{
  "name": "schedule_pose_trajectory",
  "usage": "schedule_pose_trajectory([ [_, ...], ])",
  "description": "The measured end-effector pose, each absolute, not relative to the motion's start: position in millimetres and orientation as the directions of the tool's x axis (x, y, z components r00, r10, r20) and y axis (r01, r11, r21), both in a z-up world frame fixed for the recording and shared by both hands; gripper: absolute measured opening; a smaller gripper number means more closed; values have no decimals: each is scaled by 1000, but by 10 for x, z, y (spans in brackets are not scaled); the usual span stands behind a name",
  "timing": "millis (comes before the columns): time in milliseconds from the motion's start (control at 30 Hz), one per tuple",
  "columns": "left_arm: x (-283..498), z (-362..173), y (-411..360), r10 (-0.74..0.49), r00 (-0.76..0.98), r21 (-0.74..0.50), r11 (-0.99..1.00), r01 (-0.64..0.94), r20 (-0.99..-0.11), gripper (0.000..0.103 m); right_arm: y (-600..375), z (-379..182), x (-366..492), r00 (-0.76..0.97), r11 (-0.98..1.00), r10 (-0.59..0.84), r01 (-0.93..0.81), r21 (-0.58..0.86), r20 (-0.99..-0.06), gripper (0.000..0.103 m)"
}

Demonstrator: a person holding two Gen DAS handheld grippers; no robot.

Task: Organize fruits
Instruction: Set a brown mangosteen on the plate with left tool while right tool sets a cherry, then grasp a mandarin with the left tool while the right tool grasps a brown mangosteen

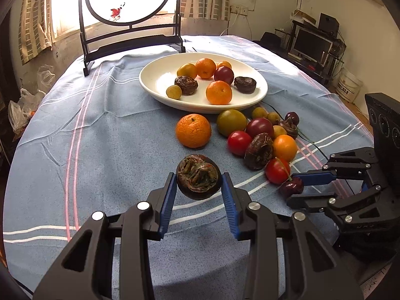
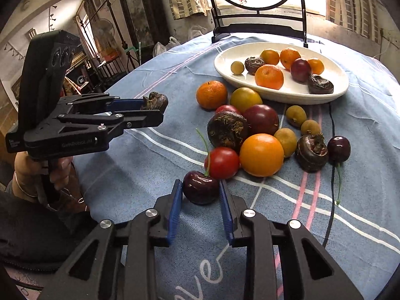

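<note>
Blue cloth (image 1: 105,150) under both grippers. My left gripper (image 1: 198,186) is clamped on a water chestnut (image 1: 198,176), lifted; my right gripper (image 2: 201,187) pinches a cherry (image 2: 200,187) on the cloth. Next I'd carry both ahead to the plate (image 1: 155,85), I judge.
</note>
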State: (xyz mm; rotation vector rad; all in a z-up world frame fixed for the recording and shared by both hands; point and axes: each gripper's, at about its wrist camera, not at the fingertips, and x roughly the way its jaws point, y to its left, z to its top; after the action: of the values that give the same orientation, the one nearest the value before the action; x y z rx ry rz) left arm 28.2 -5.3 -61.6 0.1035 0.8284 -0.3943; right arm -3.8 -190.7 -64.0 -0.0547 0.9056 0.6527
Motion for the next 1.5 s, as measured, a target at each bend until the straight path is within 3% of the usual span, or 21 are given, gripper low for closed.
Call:
schedule_pose_trajectory([
  [367, 615, -346, -182, -353, 629, -93, 908, 408, -693, 36, -2546, 32, 492, 568, 829, 543, -480, 286, -618, 30],
  [767, 1830, -393, -634, -317, 596, -44, 904, 426, -738, 37, -2238, -57, 1877, 555, 844, 522, -445, 299, -648, 30],
  [800, 1880, -431, -644, -309, 591, -38, 905, 425, -745, 37, -2215, -70, 1918, 566, 850, 514, -440, 290, -644, 37],
  [833, 1910, -468, -647, -302, 588, -33, 905, 424, -751, 46, -2207, -77, 1942, 581, 857, 503, -430, 284, -640, 52],
  [933, 1905, -462, -556, -291, 606, -47, 922, 385, -740, 69, -2232, -70, 1894, 586, 852, 516, -427, 302, -625, 54],
  [1200, 1212, -351, -312, -300, 641, -7, 909, 418, -706, 72, -2531, -60, 1177, 617, 861, 501, -422, 283, -607, 54],
  [1500, 890, -706, -117, -243, 591, 24, 913, 406, -769, 71, -2784, -304, 502, 635, 881, 470, -377, 285, -613, 56],
])
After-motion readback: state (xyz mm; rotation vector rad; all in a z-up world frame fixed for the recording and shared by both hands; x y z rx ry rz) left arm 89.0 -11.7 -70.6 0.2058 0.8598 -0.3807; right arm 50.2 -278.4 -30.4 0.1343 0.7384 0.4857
